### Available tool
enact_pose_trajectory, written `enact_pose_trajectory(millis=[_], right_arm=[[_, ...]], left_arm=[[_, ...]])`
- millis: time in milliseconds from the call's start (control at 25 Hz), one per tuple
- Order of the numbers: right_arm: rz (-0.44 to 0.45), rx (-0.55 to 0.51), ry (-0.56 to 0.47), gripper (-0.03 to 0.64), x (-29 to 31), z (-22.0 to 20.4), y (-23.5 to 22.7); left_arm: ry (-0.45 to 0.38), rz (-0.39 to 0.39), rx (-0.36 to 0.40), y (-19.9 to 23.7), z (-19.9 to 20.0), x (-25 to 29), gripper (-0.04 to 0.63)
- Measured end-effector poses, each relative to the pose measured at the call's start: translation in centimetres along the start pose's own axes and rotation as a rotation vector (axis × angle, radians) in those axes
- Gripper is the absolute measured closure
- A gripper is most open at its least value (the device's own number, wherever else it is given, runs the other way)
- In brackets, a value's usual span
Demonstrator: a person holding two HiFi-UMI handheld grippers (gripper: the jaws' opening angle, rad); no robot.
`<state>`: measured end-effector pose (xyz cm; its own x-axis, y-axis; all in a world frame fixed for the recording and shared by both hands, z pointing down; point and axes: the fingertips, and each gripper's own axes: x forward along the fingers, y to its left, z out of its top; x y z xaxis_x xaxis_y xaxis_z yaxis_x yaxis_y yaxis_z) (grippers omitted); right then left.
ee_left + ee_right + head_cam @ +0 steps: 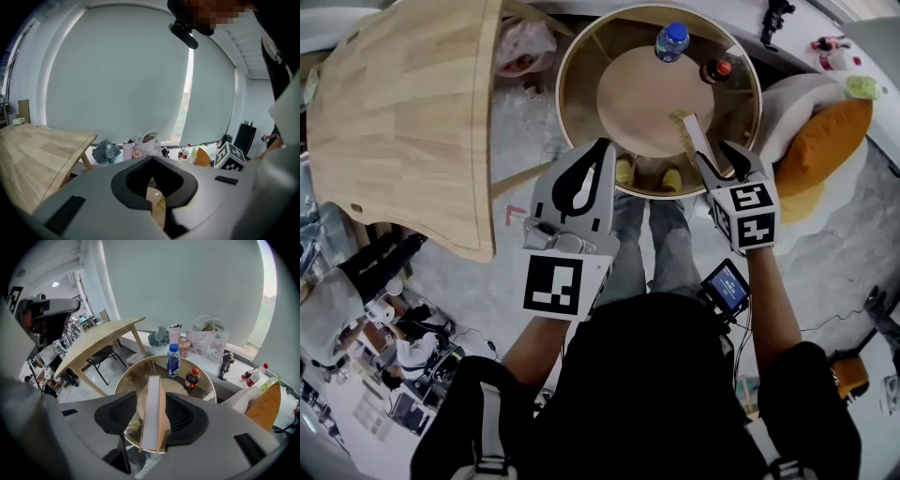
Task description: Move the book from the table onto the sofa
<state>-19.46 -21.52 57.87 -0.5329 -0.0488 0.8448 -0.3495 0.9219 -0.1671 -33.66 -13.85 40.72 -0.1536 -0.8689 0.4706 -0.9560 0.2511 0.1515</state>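
My right gripper has its jaws spread, and the book stands on edge between them with its white page edge turned up toward the camera. The left pad is clearly off the cover, with a gap I can see through. The right pad sits so close to the other cover that I can't tell whether it touches. The book runs lengthwise away from the gripper, over the near part of the round table. I can't tell whether its lower edge rests on the glass. My left gripper is off to the left of it, over the table's near rim, with its jaw tips pressed together and nothing in them. Farther back on the table, past the far end of the book, a water bottle and a cola bottle stand upright just beside each other. Through the glass I see yellow shoes under the near rim. To the right of the table is the white sofa, with an orange cushion lying on it, well apart from the book. To the left stands a wooden table. A printed bag sits on the sill by the window behind.
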Motion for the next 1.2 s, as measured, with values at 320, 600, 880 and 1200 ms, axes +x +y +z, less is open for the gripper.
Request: enact_pose_trajectory(millis=[320,600,880,1200], right_arm=[[0.010,0.005,0.101,0.382,3.5,-3.0,0.0],[0.003,-0.006,0.155,0.380,5.8,-4.6,0.2],[-0.041,-0.019,0.205,0.438,6.9,-5.3,0.0],[-0.103,-0.024,0.272,0.462,6.4,-5.3,-0.6]], left_arm=[[0.029,0.003,-0.007,1.1,-1.5,1.0,0.584],[0.039,-0.001,-0.022,1.3,-2.4,1.3,0.584],[0.045,-0.014,-0.029,1.7,-3.1,1.3,0.584],[0.030,-0.029,-0.028,1.9,-2.5,0.4,0.584]])
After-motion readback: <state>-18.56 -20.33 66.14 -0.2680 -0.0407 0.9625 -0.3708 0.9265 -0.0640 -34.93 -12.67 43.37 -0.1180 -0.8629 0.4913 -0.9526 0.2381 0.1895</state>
